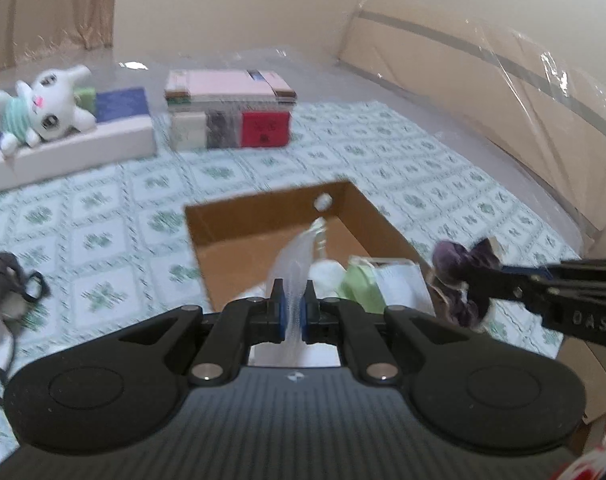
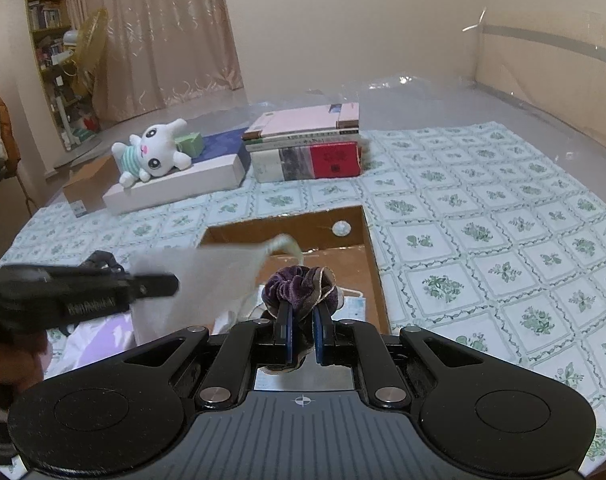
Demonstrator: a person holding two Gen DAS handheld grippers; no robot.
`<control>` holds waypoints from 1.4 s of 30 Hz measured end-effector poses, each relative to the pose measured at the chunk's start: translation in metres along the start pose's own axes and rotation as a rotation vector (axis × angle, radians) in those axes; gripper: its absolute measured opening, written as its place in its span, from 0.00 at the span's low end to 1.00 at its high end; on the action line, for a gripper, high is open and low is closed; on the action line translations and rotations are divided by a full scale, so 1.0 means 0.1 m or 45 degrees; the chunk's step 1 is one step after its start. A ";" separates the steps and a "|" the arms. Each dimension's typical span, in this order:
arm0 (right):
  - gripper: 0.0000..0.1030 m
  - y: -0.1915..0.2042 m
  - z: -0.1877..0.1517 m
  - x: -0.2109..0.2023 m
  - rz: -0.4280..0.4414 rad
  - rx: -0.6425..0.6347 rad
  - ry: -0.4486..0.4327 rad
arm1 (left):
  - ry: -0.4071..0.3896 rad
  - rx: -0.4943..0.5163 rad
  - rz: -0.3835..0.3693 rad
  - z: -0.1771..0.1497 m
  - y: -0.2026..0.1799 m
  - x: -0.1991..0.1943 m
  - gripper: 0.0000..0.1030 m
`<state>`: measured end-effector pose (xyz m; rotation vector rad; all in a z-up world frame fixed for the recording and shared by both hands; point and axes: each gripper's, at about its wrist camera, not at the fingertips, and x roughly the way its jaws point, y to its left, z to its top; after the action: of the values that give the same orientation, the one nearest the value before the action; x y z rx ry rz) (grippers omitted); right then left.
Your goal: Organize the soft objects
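Note:
My left gripper [image 1: 293, 306] is shut on a sheer white mesh cloth [image 1: 293, 268] and holds it above the open cardboard box [image 1: 263, 216]. The cloth also shows in the right wrist view [image 2: 207, 276], hanging from the left gripper [image 2: 171, 280]. My right gripper [image 2: 303, 320] is shut on a purple velvet scrunchie [image 2: 299, 284], over the near part of the box [image 2: 371, 248]. In the left wrist view the right gripper [image 1: 479, 280] holds the scrunchie [image 1: 455, 264] at the box's right edge. Inside the box lie a green item [image 1: 357, 286] and a white face mask [image 1: 399, 284].
A white plush bunny [image 1: 43, 106] lies on a white flat box [image 1: 83, 148] at the back left. A stack of books [image 1: 229, 108] stands behind the cardboard box. A grey item with black straps [image 1: 7, 288] lies on the floral cloth at left. A plastic-wrapped headboard [image 1: 503, 92] runs along the right.

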<state>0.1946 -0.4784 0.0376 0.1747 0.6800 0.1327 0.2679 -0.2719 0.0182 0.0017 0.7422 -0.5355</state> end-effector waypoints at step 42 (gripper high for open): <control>0.44 0.38 -0.35 0.81 -0.024 -0.168 0.176 | -0.051 -0.154 -0.057 -0.77 0.50 -0.99 0.29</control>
<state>0.2324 -0.4229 -0.0310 0.0327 0.8074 0.1720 0.1812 -0.1679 0.0155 -0.1380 0.7362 -0.5314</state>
